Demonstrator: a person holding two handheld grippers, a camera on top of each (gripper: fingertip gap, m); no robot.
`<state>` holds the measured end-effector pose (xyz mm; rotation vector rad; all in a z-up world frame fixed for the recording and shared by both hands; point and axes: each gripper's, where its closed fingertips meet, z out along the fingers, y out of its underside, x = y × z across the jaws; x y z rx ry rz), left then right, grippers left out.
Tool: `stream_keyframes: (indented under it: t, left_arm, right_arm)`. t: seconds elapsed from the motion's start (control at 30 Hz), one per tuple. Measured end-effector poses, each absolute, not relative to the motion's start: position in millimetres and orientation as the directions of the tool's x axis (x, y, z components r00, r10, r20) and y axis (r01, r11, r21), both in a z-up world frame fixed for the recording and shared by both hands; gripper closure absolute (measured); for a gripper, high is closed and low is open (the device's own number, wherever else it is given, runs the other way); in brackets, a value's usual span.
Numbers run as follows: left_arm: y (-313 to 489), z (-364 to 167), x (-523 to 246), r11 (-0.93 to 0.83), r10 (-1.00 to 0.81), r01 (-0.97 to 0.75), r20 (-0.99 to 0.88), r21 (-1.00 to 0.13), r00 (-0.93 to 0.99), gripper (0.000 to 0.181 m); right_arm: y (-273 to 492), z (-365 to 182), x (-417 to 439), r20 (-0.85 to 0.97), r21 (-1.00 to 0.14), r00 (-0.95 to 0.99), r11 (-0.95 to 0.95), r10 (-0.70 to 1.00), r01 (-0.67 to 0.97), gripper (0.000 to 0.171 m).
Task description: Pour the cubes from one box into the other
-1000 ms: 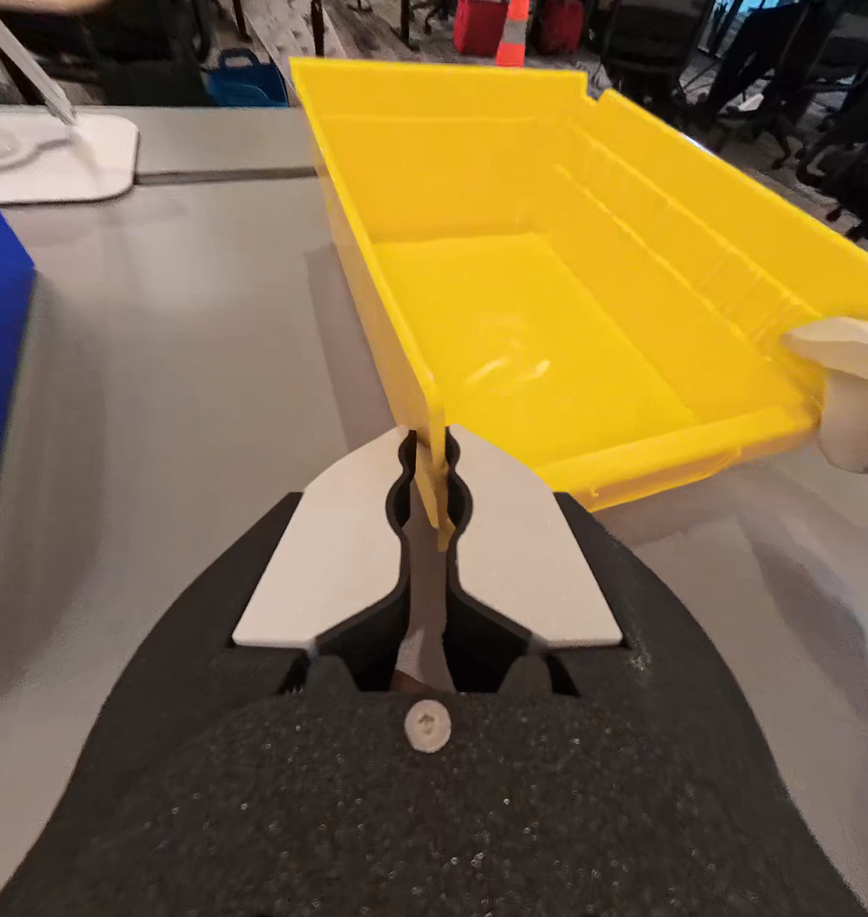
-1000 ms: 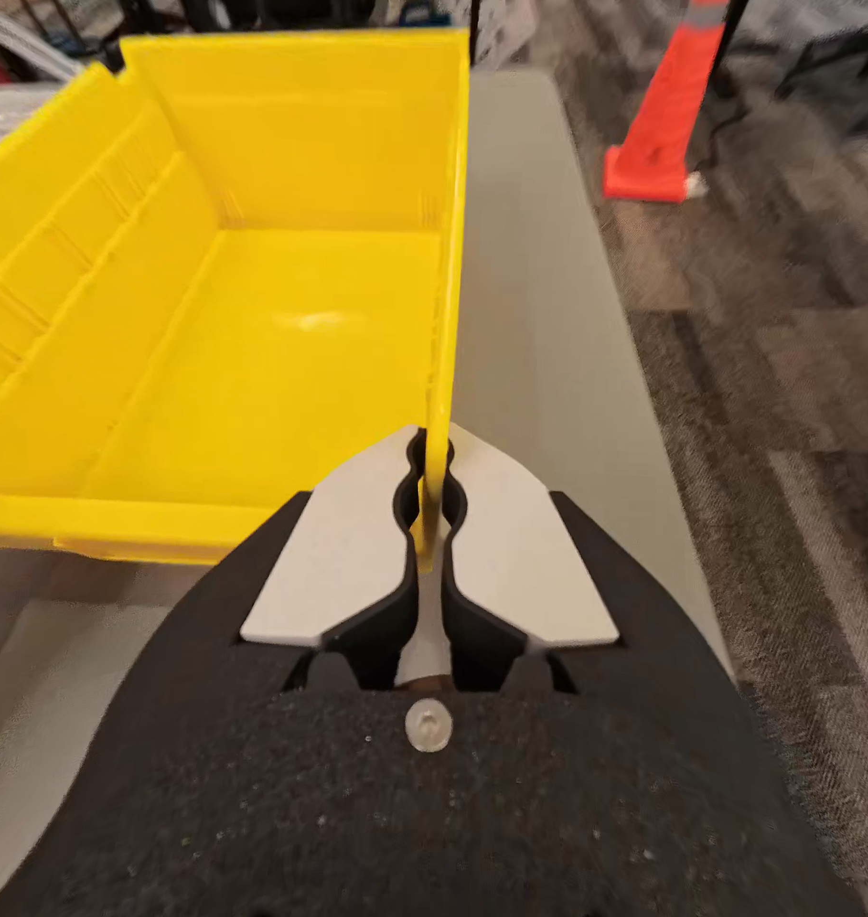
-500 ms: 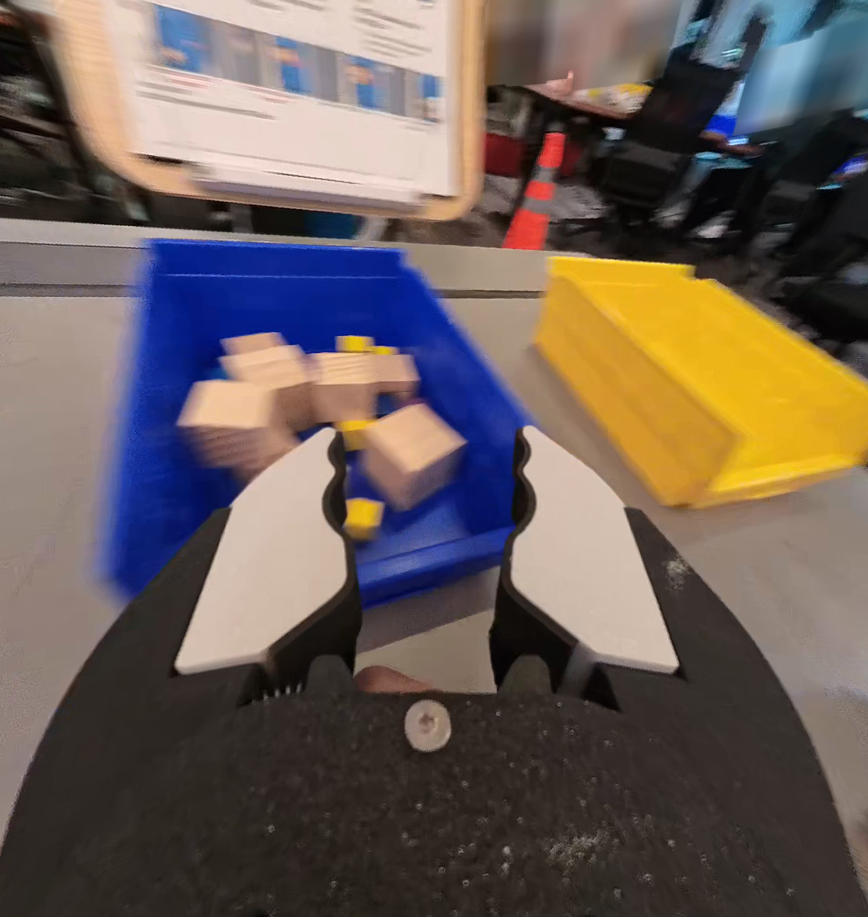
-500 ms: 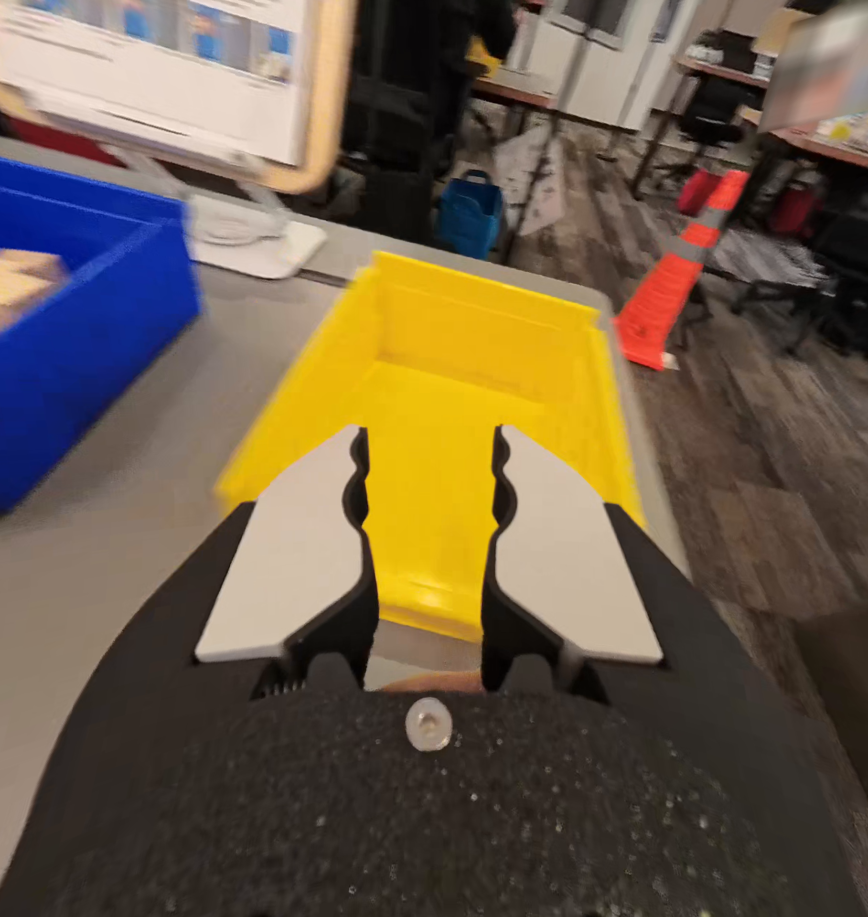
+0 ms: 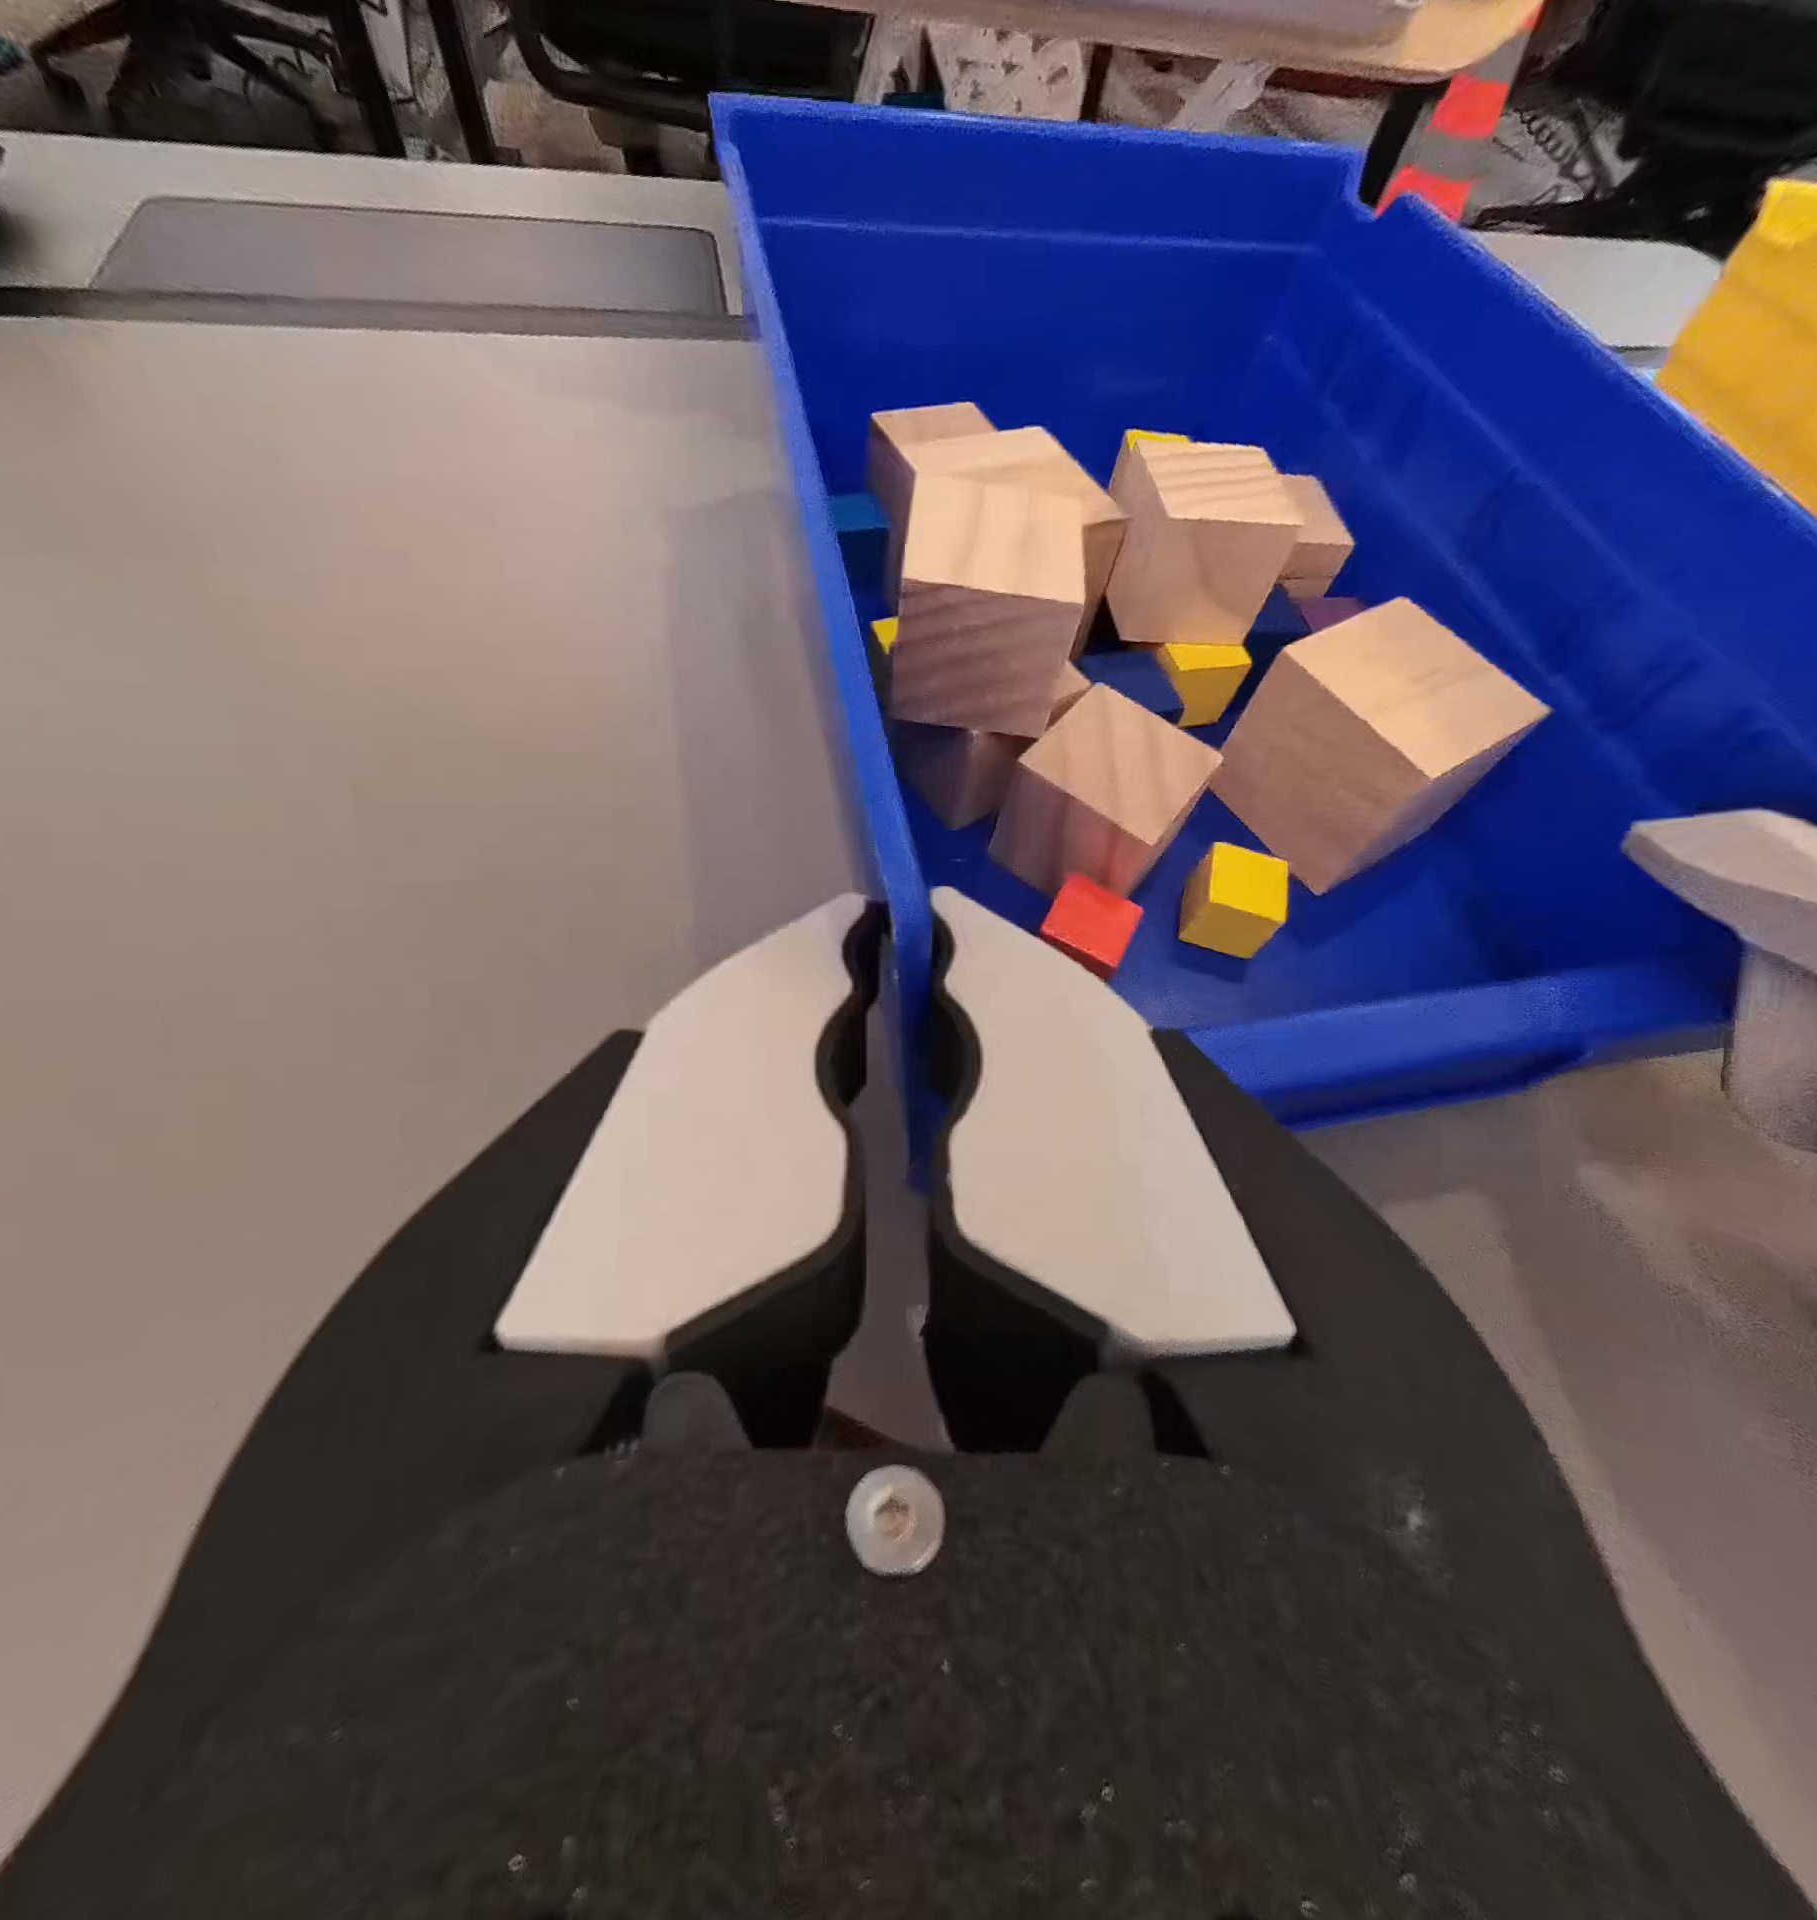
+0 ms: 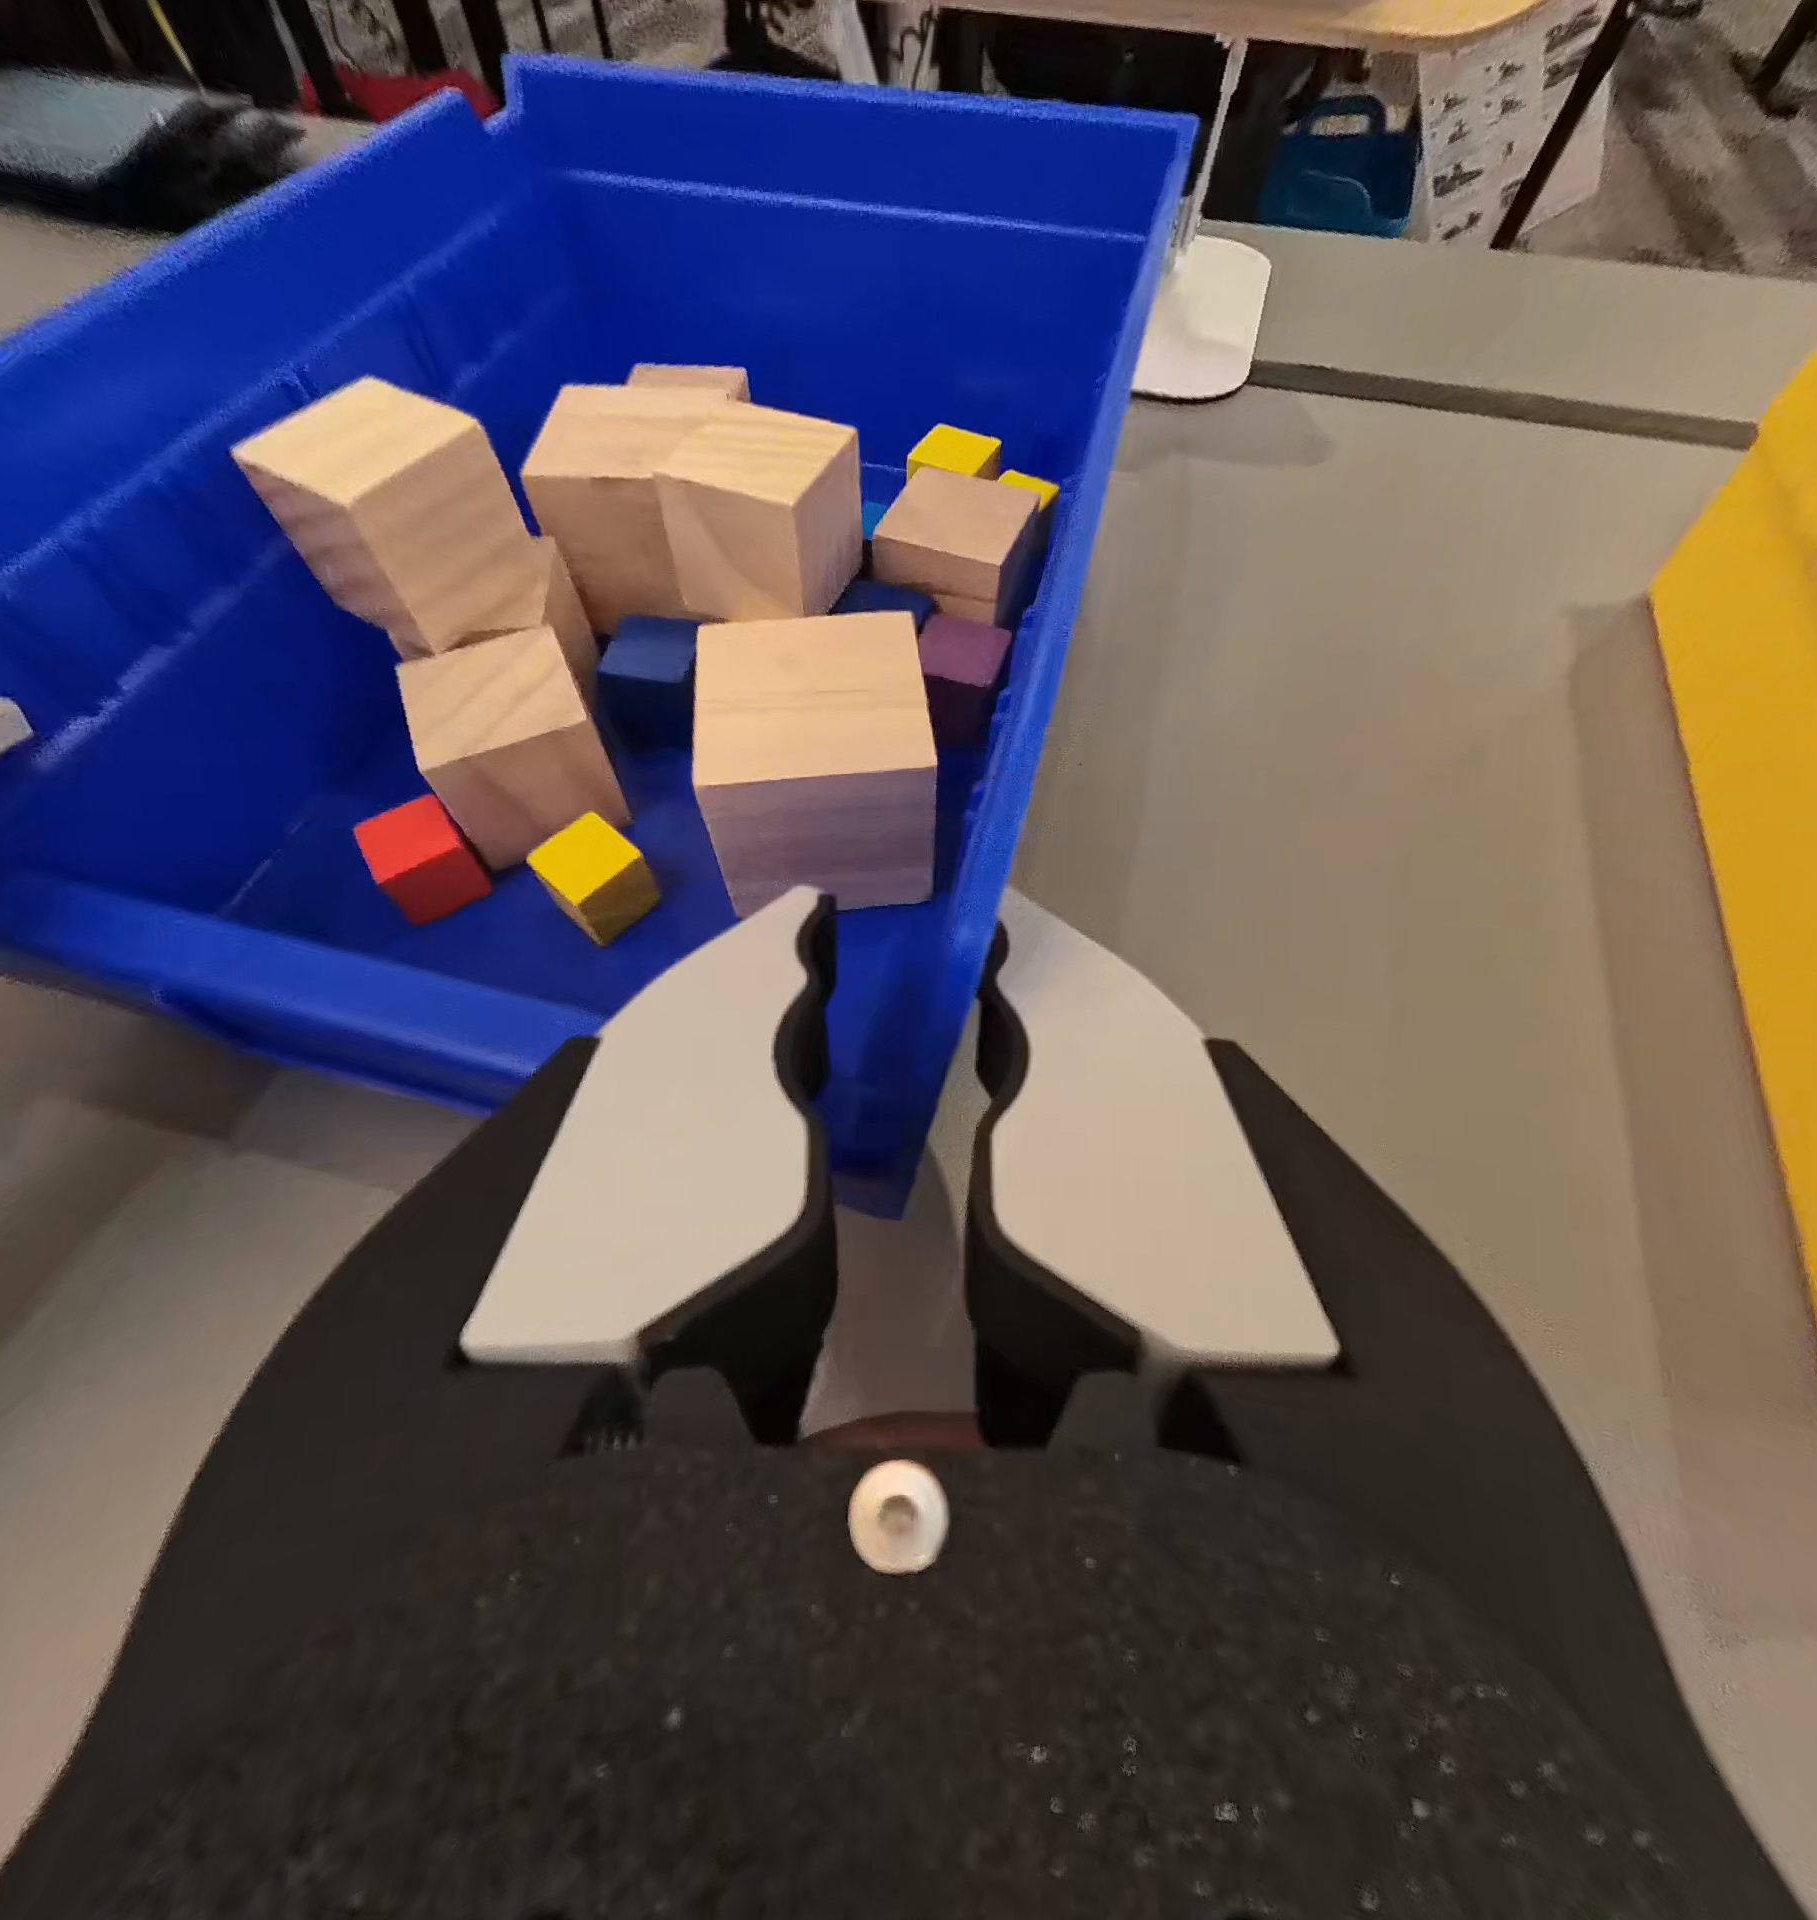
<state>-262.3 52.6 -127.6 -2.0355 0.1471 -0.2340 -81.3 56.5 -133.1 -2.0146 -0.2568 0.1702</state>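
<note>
A blue box (image 5: 1091,260) stands on the grey table and holds several wooden cubes (image 5: 1371,738) and small red, yellow, blue and purple cubes. My left gripper (image 5: 899,914) is shut on the near end of the box's left wall. In the right wrist view the blue box (image 6: 779,208) fills the left half. My right gripper (image 6: 904,914) straddles the near end of its right wall, the jaws partly apart around it. A fingertip of the right gripper (image 5: 1777,894) shows at the left wrist view's right edge. The yellow box (image 6: 1777,831) stands to the right, its inside hidden.
A white stand base (image 6: 1205,312) sits on the table behind the blue box. A strip of grey table (image 6: 1351,727) separates the two boxes. An orange cone (image 5: 1444,135) and chairs stand beyond the table's far edge.
Both grippers let go of the empty yellow box, swung left and came to the blue box. The left one has shut on its left wall; the right one now brackets its right wall.
</note>
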Motion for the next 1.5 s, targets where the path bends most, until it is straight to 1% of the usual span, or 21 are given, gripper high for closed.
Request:
stream_keyframes:
  t: [0.03, 0.07, 0.13, 0.2, 0.27, 0.33, 0.4, 0.47, 0.63, 0.77, 0.87, 0.93, 1.0, 1.17, 1.2, 1.23, 1.27, 1.33, 1.4, 1.43, 1.5]
  left_arm:
    - [54.2, -127.8, -263.4, -0.461, -0.203, -0.01, 0.094, -0.887, 0.975, 0.176]
    - [55.7, -127.6, -264.7, -0.465, -0.208, -0.032, 0.074, -0.885, 0.975, 0.176]
    - [56.6, -123.5, -265.1, -0.455, -0.222, -0.05, 0.059, -0.889, 0.973, 0.176]
    - [56.6, -118.8, -271.3, -0.441, -0.204, -0.052, 0.043, -0.896, 0.978, 0.177]
    - [56.8, -107.1, -284.1, -0.411, -0.194, -0.064, 0.019, -0.909, 0.981, 0.178]
    - [56.1, -94.2, -305.4, -0.405, -0.168, -0.016, 0.058, -0.914, 0.984, 0.178]
    - [54.1, -85.3, -333.3, -0.401, -0.125, 0.061, 0.12, -0.914, 0.985, 0.177]
    - [50.9, -78.3, -366.6, -0.381, -0.059, 0.102, 0.135, -0.919, 0.989, 0.177]
    - [45.0, -59.8, -445.0, -0.299, 0.038, 0.124, 0.118, -0.946, 0.992, 0.178]
    - [42.4, -73.4, -494.6, -0.285, 0.091, 0.161, 0.14, -0.945, 0.986, 0.178]
    - [46.2, -95.3, -515.4, -0.298, 0.077, 0.204, 0.19, -0.932, 0.979, 0.178]
    - [48.1, -104.2, -519.4, -0.295, 0.046, 0.189, 0.184, -0.937, 0.982, 0.178]
    - [47.3, -119.6, -522.4, -0.366, 0.063, 0.168, 0.156, -0.915, 0.986, 0.178]
    - [41.1, -120.6, -511.3, -0.378, 0.04, 0.238, 0.241, -0.895, 0.97, 0.176]
    - [39.0, -118.2, -508.5, -0.375, 0.034, 0.244, 0.249, -0.894, 0.968, 0.173]
    - [36.0, -114.9, -507.3, -0.372, 0.04, 0.248, 0.251, -0.895, 0.967, 0.163]
    - [31.7, -110.5, -507.6, -0.368, 0.053, 0.245, 0.243, -0.897, 0.969, 0.156]
    - [20.3, -99.7, -512.9, -0.352, 0.094, 0.211, 0.19, -0.912, 0.977, 0.15]
    - [7.5, -92.0, -521.6, -0.333, 0.147, 0.158, 0.114, -0.93, 0.983, 0.146]
    - [1.6, -89.7, -524.7, -0.327, 0.166, 0.138, 0.087, -0.935, 0.982, 0.142]
    - [-8.8, -87.0, -524.7, -0.321, 0.19, 0.138, 0.079, -0.937, 0.979, 0.141]
  right_arm:
    - [58.0, -132.5, -80.0, -0.022, -0.898, 0.969, -0.431, 0.247, 0.089, 0.152]
    - [59.1, -130.8, -76.0, -0.025, -0.896, 0.975, -0.438, 0.222, 0.076, 0.163]
    - [58.3, -129.3, -75.0, 0.005, -0.894, 0.981, -0.439, 0.196, 0.092, 0.165]
    - [55.2, -123.0, -80.9, 0.006, -0.903, 0.985, -0.423, 0.172, 0.079, 0.167]
    - [52.6, -103.9, -93.4, 0.017, -0.935, 0.985, -0.346, 0.17, 0.076, 0.168]
    - [51.7, -90.7, -115.2, -0.004, -0.944, 0.981, -0.325, 0.192, 0.059, 0.167]
    - [53.3, -84.4, -143.5, -0.038, -0.943, 0.976, -0.331, 0.215, 0.036, 0.167]
    - [54.9, -81.6, -176.7, -0.009, -0.947, 0.972, -0.315, 0.234, 0.067, 0.167]
    - [61.6, -76.6, -255.3, -0.025, -0.954, 0.964, -0.296, 0.264, 0.057, 0.167]
    - [67.8, -85.5, -304.7, 0.0, -0.95, 0.955, -0.299, 0.296, 0.093, 0.167]
    - [64.8, -97.5, -325.5, -0.004, -0.948, 0.946, -0.302, 0.323, 0.099, 0.166]
    - [59.7, -110.7, -328.2, 0.022, -0.938, 0.951, -0.322, 0.309, 0.127, 0.165]
    - [55.2, -123.9, -332.5, -0.047, -0.925, 0.943, -0.371, 0.33, 0.084, 0.164]
    - [52.2, -123.9, -323.5, -0.122, -0.89, 0.9, -0.447, 0.419, 0.087, 0.162]
    - [44.2, -120.8, -318.4, -0.169, -0.873, 0.871, -0.48, 0.462, 0.086, 0.16]
    - [34.6, -111.5, -308.6, -0.204, -0.877, 0.842, -0.475, 0.5, 0.07, 0.162]
    - [23.9, -97.9, -296.9, -0.218, -0.901, 0.806, -0.431, 0.55, 0.051, 0.162]
    - [4.2, -77.5, -262.4, -0.151, -0.94, 0.761, -0.331, 0.631, 0.088, 0.159]
    - [-6.2, -71.1, -216.9, -0.051, -0.947, 0.747, -0.269, 0.663, 0.174, 0.141]
    - [-7.9, -70.2, -188.8, -0.008, -0.946, 0.751, -0.248, 0.661, 0.208, 0.138]
    - [-2.2, -70.4, -122.6, 0.028, -0.947, 0.802, -0.241, 0.596, 0.213, 0.137]
